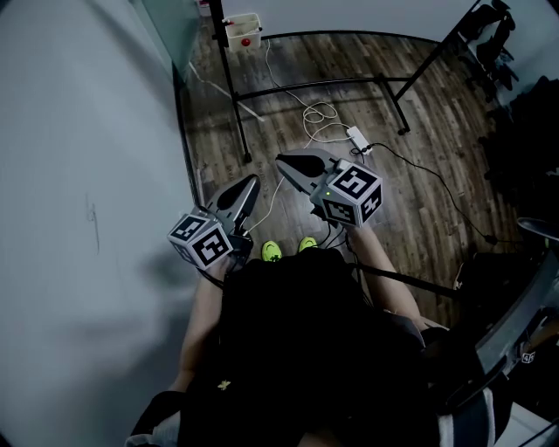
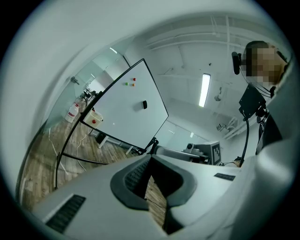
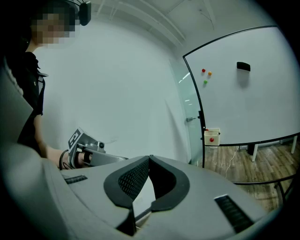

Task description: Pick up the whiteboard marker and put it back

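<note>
I cannot make out a whiteboard marker in any view. The whiteboard [image 2: 124, 110] stands on a black wheeled frame and carries a black eraser [image 2: 144, 105] and small coloured magnets [image 2: 130, 83]. A small white tray [image 3: 212, 137] with a red item in it hangs at the board's lower corner, and it also shows at the top of the head view as the tray [image 1: 244, 26]. My left gripper [image 1: 253, 182] is held low beside the pale wall, jaws together, nothing in them. My right gripper [image 1: 282, 162] is beside it, jaws also closed and empty.
White cables and a power adapter [image 1: 358, 137] lie on the wooden floor between the whiteboard stand's black legs [image 1: 323, 83]. A pale wall [image 1: 87, 175] runs along the left. Dark equipment [image 1: 524, 122] stands at the right. A spray bottle [image 2: 73, 111] stands near the tray.
</note>
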Available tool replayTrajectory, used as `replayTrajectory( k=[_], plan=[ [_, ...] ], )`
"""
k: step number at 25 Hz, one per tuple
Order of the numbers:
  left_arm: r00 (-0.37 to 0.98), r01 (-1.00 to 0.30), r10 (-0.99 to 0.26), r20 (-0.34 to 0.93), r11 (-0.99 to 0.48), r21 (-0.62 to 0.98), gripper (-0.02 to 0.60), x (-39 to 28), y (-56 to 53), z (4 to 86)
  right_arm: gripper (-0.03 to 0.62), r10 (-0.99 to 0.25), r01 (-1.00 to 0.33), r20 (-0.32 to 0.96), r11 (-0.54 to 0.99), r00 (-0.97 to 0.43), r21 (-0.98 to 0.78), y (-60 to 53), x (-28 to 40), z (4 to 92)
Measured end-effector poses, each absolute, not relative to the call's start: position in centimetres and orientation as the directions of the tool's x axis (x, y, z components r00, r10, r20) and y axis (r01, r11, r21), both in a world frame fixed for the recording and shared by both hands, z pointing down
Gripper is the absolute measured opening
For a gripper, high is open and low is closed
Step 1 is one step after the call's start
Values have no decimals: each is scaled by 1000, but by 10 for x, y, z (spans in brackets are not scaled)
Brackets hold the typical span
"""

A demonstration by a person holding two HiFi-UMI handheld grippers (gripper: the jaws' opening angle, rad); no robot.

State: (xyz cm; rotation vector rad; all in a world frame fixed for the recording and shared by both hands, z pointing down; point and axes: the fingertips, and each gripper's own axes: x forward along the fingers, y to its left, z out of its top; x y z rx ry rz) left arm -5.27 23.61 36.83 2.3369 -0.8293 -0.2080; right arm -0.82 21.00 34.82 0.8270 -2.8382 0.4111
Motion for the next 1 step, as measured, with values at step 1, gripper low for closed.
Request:
replayTrajectory(
  k=[1],
  plan=[
    [789, -510, -612, 62, -594, 622, 32, -52, 237, 369, 8, -501, -544, 223, 811, -836, -218, 211, -9, 348]
  ],
)
